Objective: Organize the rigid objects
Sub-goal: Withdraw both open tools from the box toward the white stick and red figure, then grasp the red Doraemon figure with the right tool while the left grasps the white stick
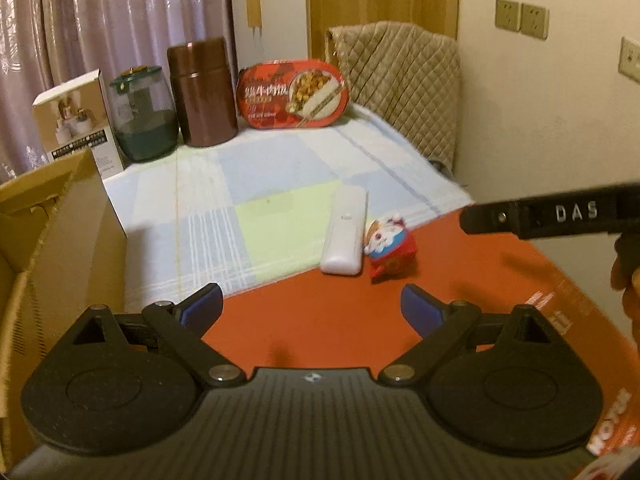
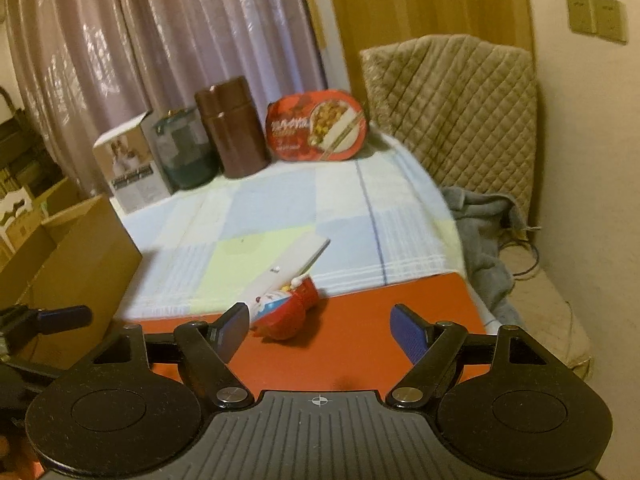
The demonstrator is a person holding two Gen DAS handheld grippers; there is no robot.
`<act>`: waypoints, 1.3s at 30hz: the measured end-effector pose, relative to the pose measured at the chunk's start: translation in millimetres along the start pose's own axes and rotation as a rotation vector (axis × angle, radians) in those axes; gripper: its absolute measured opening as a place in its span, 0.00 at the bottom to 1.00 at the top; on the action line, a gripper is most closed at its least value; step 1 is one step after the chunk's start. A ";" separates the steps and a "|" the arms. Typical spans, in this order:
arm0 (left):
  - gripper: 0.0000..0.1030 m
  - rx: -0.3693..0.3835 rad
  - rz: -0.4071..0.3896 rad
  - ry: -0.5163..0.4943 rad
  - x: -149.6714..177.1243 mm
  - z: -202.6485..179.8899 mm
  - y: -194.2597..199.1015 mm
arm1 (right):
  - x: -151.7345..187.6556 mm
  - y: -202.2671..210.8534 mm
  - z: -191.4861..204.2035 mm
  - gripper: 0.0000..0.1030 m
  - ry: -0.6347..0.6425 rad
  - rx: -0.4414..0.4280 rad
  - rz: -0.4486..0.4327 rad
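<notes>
Both the left gripper and right gripper stand wide with nothing between them at frame bottom, the toy touching the remote mid-frame, the flask upper left.

Warm dim indoor light, fisheye edges, slight blur

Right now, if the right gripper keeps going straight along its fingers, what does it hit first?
Probably the small red cartoon-cat toy, just ahead and nearer its left finger; the jaws are open and empty. Beyond lies the white remote. Depth is uncertain.
</notes>
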State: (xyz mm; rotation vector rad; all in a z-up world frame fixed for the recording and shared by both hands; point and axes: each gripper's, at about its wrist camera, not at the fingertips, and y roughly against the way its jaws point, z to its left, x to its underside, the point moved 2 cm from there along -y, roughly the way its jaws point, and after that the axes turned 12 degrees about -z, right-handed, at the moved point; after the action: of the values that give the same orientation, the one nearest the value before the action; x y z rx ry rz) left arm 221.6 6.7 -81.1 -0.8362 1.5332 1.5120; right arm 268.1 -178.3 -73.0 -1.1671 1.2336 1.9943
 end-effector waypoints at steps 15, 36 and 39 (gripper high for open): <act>0.91 -0.051 0.033 0.069 24.4 17.9 -37.4 | 20.1 -83.9 28.5 0.48 0.086 -0.054 0.116; 0.74 0.049 -0.014 0.018 10.2 -2.8 -71.9 | 21.8 -73.6 -25.0 0.41 0.091 0.042 0.146; 0.68 0.086 -0.017 0.017 8.9 -10.8 -85.6 | 23.3 -71.6 -35.7 0.41 0.049 0.036 0.141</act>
State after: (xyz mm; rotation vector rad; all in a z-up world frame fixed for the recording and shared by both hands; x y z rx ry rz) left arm 292.4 -8.8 -128.8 -0.8119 1.5884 1.4199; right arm 326.0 -178.0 -132.9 -1.1466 1.4051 2.0462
